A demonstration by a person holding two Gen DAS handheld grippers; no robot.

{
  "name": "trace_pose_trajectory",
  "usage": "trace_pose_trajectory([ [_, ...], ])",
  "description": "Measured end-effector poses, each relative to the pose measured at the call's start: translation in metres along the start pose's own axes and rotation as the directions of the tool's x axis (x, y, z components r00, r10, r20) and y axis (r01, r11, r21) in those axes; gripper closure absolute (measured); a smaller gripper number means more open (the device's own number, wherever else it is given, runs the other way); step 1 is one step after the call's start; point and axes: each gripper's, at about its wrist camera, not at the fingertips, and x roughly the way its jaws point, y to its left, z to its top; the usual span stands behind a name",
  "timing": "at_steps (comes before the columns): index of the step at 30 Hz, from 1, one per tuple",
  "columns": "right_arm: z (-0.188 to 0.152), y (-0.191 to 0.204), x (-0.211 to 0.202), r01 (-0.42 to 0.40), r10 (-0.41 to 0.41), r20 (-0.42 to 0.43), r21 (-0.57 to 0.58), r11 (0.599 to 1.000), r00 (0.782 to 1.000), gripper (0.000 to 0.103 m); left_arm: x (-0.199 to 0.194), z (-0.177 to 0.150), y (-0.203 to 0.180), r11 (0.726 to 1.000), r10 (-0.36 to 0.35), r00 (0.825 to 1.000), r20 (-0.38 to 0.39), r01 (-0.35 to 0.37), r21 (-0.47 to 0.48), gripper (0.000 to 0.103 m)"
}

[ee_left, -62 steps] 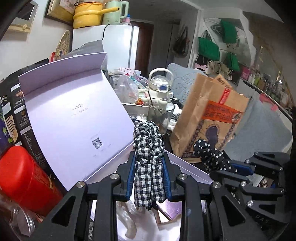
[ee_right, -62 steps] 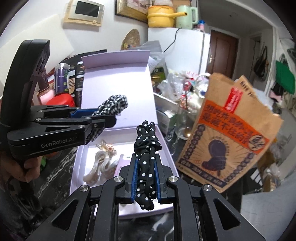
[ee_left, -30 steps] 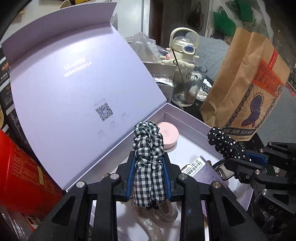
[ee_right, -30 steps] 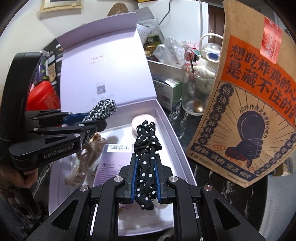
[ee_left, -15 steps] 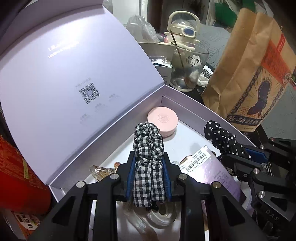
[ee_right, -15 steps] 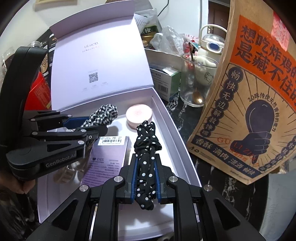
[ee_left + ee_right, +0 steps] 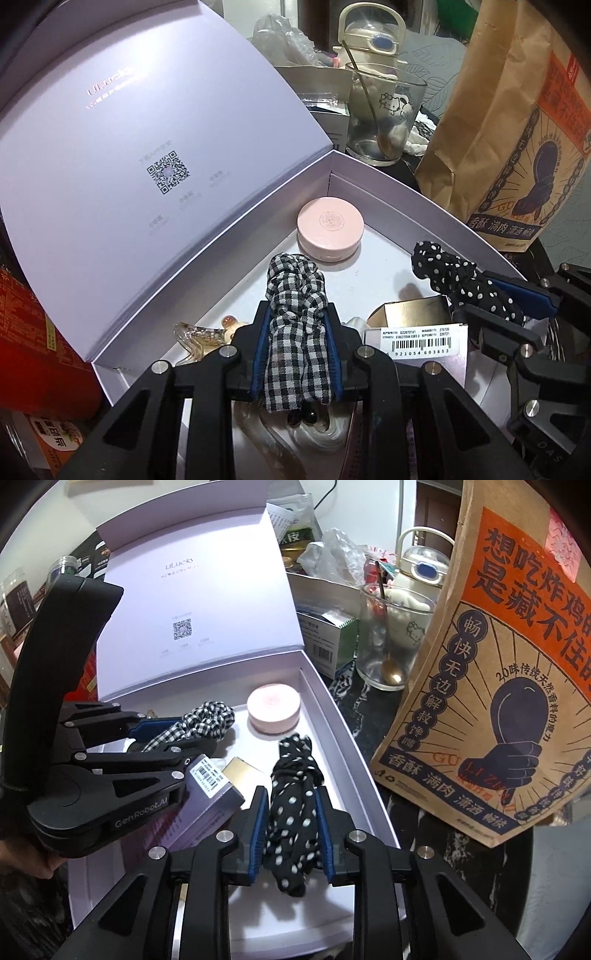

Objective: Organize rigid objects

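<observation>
My left gripper (image 7: 297, 310) is shut on a black-and-white checked scrunchie (image 7: 295, 280) and hangs low over the open lilac box (image 7: 406, 195). The right wrist view shows that left gripper (image 7: 195, 734) and its checked scrunchie (image 7: 210, 716) over the box's left half. My right gripper (image 7: 290, 794) holds a black polka-dot scrunchie (image 7: 293, 768) over the box's right side. Its jaws are opening, and the cloth still fills the gap between the pads. A pink round compact (image 7: 330, 229) lies in the far corner. A barcoded carton (image 7: 417, 332) and a clear hair claw (image 7: 199, 336) lie under the grippers.
The box lid (image 7: 147, 147) stands open at the back left. A brown paper bag (image 7: 498, 664) stands close to the box's right wall. A glass with a spoon (image 7: 388, 638) and a green-white carton (image 7: 332, 642) stand behind it. A red tin (image 7: 29, 350) is at the left.
Both grippers have come down closer to the box floor. The right jaws have widened slightly around the polka-dot scrunchie. The barcoded carton has tipped up at one end.
</observation>
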Motion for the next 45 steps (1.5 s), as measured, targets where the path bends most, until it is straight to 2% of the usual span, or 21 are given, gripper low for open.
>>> trace_pose_trajectory([
  [2,0.000,-0.002,-0.002,0.000,0.000,0.002,0.006,1.000,1.000,0.078,0.000,0.000,0.000,1.000,0.001,1.000,-0.002,-0.001,-0.002,0.076],
  [6,0.001,-0.006,-0.008,0.004,-0.004,0.013,0.007,1.000,1.000,0.069,-0.002,0.001,-0.001,1.000,0.008,1.000,-0.001,-0.008,-0.003,0.075],
  [8,0.001,-0.007,-0.012,0.005,-0.005,0.018,0.006,1.000,1.000,0.069,-0.005,0.001,-0.001,1.000,0.010,1.000,0.009,-0.010,-0.006,0.071],
  [11,0.001,-0.009,-0.016,0.005,-0.005,0.026,0.003,1.000,1.000,0.069,-0.012,0.001,-0.003,1.000,0.013,1.000,0.027,-0.013,-0.004,0.057],
  [13,0.001,-0.010,-0.019,0.007,-0.008,0.029,0.005,1.000,1.000,0.069,-0.017,0.001,-0.004,1.000,0.016,0.999,0.042,-0.016,0.002,0.042],
  [16,0.000,-0.011,-0.022,0.016,-0.016,0.032,0.008,1.000,0.999,0.069,-0.024,0.001,-0.005,1.000,0.012,0.998,0.064,-0.013,0.005,0.029],
  [24,0.000,-0.011,-0.040,0.042,-0.044,0.059,0.033,0.999,0.997,0.069,-0.049,0.001,0.000,1.000,0.014,0.995,0.100,-0.014,-0.003,0.029],
  [27,0.002,-0.009,-0.047,0.038,-0.040,0.074,0.033,0.999,0.996,0.064,-0.063,0.001,0.003,1.000,0.016,0.993,0.120,-0.014,-0.016,0.029],
  [31,0.003,-0.002,-0.064,0.038,-0.040,0.095,0.024,0.999,0.995,0.063,-0.081,0.005,0.006,0.999,0.028,0.989,0.143,-0.024,-0.028,0.029],
  [36,0.003,0.006,-0.090,0.043,-0.046,0.132,0.023,0.999,0.990,0.051,-0.111,0.001,0.008,0.999,0.027,0.982,0.185,-0.022,-0.028,0.029],
  [38,0.002,0.009,-0.098,0.059,-0.061,0.148,0.018,0.998,0.987,0.046,-0.122,-0.002,0.008,0.999,0.029,0.979,0.199,-0.024,-0.028,0.019],
  [39,0.002,0.011,-0.103,0.068,-0.070,0.156,0.017,0.998,0.985,0.043,-0.127,-0.003,0.007,0.999,0.025,0.978,0.208,-0.020,-0.027,0.006],
  [40,0.001,0.013,-0.108,0.071,-0.074,0.162,0.019,0.997,0.984,0.039,-0.132,-0.005,0.007,1.000,0.020,0.975,0.220,-0.015,-0.027,0.001],
  [43,-0.002,0.015,-0.119,0.061,-0.067,0.171,0.040,0.997,0.983,0.029,-0.149,-0.010,0.006,1.000,0.026,0.969,0.246,-0.021,-0.023,0.001],
  [45,-0.005,0.017,-0.127,0.054,-0.063,0.177,0.055,0.997,0.982,0.028,-0.157,-0.013,0.006,0.999,0.030,0.966,0.256,-0.025,-0.023,0.001],
])
